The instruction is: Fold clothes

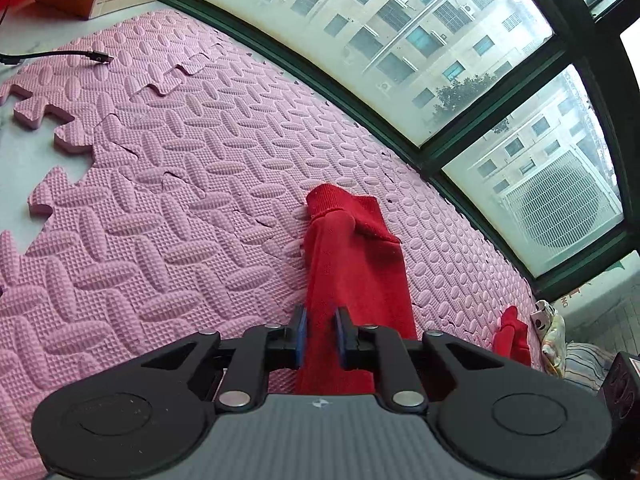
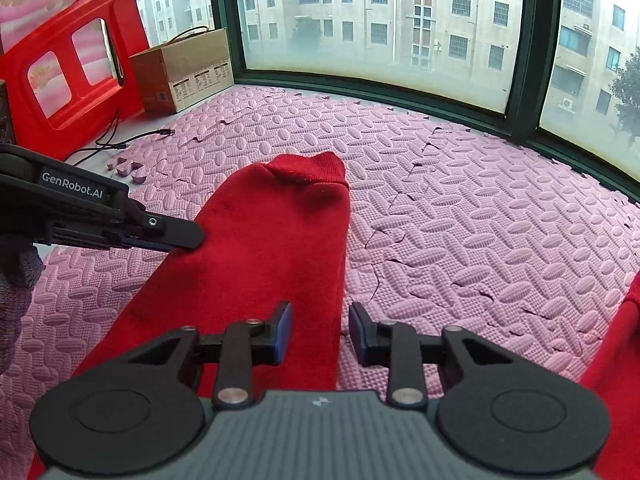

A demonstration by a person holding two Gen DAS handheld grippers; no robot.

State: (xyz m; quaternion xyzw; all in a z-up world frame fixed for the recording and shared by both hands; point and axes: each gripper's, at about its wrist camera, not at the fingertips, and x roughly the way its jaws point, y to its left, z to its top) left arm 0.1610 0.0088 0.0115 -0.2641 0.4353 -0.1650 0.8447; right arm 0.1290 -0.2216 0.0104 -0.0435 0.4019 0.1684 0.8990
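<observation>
Pink foam puzzle mat [image 2: 460,208] with a raised oval pattern, spread below a green-framed window [image 2: 380,12] facing apartment blocks. At the mat's far left corner, a brown cardboard box [image 2: 182,70], a red plastic frame [image 2: 80,40] and a loose black cable [image 2: 120,140]; interlocking tabs bare along that left edge.

Down the middle of the mat, a long red knitted garment [image 2: 272,232], stretched lengthwise, ribbed cuff towards the window edge, near end running under both tools. Cuff slightly rumpled, one flap folded over.

Left gripper [image 1: 322,320]: narrow, blue pads pinched on the garment's left edge, cloth filling the gap between them. Right gripper [image 2: 320,320]: partly spread, straddling the garment's right edge, pads not seen pressing on the cloth.

Near the mat's right edge, well apart, a second red cloth piece [image 1: 510,338] beside some patterned fabric [image 1: 550,328].
</observation>
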